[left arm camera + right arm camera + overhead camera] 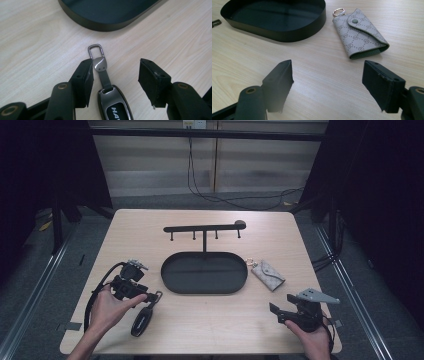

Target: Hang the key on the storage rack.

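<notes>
The left gripper (pixel 115 82), jaws apart, straddles the strap and metal clip of the car key fob (pixel 113 106) lying on the table (pixel 210 320) just before the black oval tray (pixel 204 272), a placement suited to pinching the strap. The right gripper (pixel 328 85), also spread and holding nothing, hovers low, angled toward the patterned key pouch (pixel 359 33).

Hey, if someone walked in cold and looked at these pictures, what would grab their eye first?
Probably the black oval tray in the middle of the table, with a hook rack rising behind it. Next, the left gripper, jaws open around the strap of a car key fob lying near the tray. Then the patterned grey key pouch to the tray's right, ahead of the open right gripper.
</notes>
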Tool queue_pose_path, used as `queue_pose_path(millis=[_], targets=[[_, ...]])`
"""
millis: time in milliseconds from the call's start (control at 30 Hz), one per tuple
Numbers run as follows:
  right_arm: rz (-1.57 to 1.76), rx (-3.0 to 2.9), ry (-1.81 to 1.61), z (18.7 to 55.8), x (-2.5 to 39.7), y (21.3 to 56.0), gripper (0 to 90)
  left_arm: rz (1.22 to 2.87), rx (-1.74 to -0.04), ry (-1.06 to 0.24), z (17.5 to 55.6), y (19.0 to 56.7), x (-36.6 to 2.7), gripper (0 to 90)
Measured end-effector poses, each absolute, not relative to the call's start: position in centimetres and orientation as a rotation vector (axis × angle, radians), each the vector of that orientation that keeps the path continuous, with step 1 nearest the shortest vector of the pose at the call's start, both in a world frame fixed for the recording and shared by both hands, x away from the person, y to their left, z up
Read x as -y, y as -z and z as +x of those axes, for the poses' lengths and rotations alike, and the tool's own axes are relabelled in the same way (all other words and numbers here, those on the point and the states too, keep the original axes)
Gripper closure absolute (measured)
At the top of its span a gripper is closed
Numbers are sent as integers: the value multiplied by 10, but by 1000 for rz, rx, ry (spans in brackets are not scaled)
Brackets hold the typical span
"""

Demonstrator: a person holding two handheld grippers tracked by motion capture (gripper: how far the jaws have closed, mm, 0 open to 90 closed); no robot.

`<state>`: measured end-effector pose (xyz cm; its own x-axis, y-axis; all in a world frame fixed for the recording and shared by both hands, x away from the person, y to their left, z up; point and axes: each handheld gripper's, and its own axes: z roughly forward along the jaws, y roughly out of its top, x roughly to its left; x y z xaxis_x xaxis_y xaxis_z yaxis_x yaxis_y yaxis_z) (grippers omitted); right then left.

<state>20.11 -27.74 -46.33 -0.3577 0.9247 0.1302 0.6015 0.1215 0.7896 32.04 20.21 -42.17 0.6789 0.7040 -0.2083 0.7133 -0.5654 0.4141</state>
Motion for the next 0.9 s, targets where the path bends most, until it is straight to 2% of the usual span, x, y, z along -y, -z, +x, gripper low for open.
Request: queue_pose_path(millis=[167,400,600,733,900], targets=[[1483,-2026,-1101,202,277,465,254,2447,-1116,57,332,431,-200,418],[1493,-2028,-1089,203,277,465,253,2504,-1170,43,342,441,-196,540],[1489,-2043,-1067,203,275,466,253,2558,-1174,72,349,449,-190,568],[1493,-2042,-1067,204,276,467,250,2585,-1193,-7,350,453,-183,591],[1492,-2044,-1064,204,276,467,248,2605,-1182,-2,352,453,-178,614]])
